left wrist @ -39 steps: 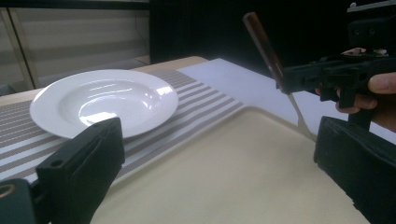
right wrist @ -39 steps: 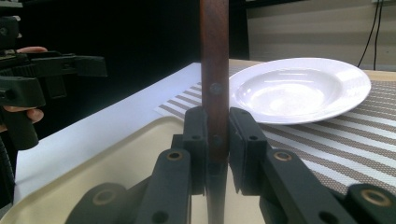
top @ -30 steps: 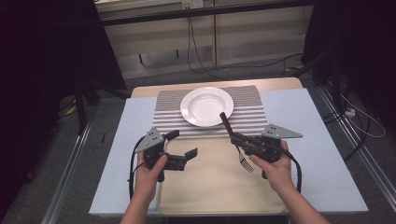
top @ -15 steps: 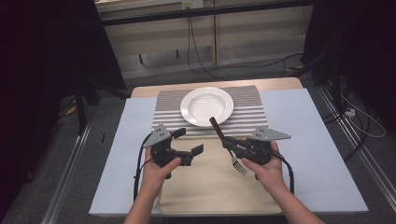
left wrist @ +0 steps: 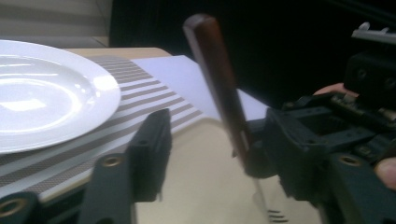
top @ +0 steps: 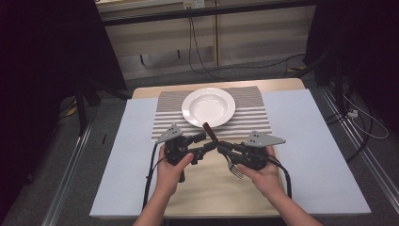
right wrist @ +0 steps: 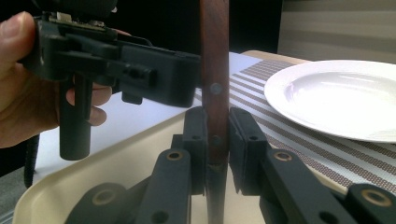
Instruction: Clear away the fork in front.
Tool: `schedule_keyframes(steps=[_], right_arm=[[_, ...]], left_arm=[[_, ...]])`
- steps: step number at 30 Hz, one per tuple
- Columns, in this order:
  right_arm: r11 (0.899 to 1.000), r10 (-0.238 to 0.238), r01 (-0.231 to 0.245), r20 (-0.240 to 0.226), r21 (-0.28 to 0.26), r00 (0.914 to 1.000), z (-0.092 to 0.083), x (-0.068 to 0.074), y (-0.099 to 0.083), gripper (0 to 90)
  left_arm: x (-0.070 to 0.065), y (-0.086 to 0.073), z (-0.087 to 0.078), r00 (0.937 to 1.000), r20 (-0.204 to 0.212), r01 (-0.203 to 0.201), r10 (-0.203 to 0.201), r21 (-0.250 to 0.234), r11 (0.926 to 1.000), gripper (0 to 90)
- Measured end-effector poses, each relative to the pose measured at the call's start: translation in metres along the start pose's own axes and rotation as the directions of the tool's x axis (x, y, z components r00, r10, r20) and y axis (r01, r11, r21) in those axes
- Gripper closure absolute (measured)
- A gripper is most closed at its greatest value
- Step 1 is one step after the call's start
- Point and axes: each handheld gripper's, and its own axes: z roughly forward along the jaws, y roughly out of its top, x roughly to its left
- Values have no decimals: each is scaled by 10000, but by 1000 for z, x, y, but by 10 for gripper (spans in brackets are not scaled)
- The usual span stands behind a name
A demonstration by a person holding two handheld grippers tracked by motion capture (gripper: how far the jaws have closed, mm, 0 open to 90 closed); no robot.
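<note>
A fork (top: 210,131) with a dark wooden handle is clamped upright in my right gripper (top: 221,147), handle up toward the plate, tines (top: 234,168) down over the beige tray (top: 207,193). In the right gripper view both pads press the handle (right wrist: 215,88) of the right gripper (right wrist: 216,122). My left gripper (top: 208,142) faces it from the left. Its jaws have just been closing, and the handle (left wrist: 217,84) stands between them in the left gripper view, left gripper (left wrist: 217,140). A gap still shows beside the left pad (left wrist: 152,149).
A white plate (top: 208,106) sits on a striped mat (top: 256,117) just beyond the grippers. A pale sheet (top: 131,155) covers the table to both sides. Cables trail from each gripper toward the near edge.
Both hands have drawn together over the tray. The left gripper has moved right up to the fork handle and its jaws have narrowed around it. The right grip is unchanged.
</note>
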Motion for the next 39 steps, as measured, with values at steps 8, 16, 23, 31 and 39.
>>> schedule_keyframes(steps=[8, 16, 23, 31, 39], right_arm=[[9998, -175, 175, 37, 9, 9998, 3, 0, -1, 781], [9993, -243, 251, 255, -287, 9994, 2, 4, 0, 779], [9978, -401, 412, 223, -521, 9989, 2, 6, 0, 751], [9987, -310, 336, 659, -388, 9973, -10, -6, -5, 602], [9989, -337, 369, 1050, -287, 9939, -25, -16, -10, 412]], left_arm=[[1, 2, 3, 9987, 182, 484, -478, -380, 9981, 672], [-3, 7, 4, 9955, 583, 773, -748, -420, 9961, 783], [1, 11, -8, 9961, 480, 768, -746, -448, 9960, 810], [6, 15, -25, 9957, 460, 808, -801, -122, 9967, 810], [10, 17, -45, 9955, 427, 846, -850, 110, 9964, 810]])
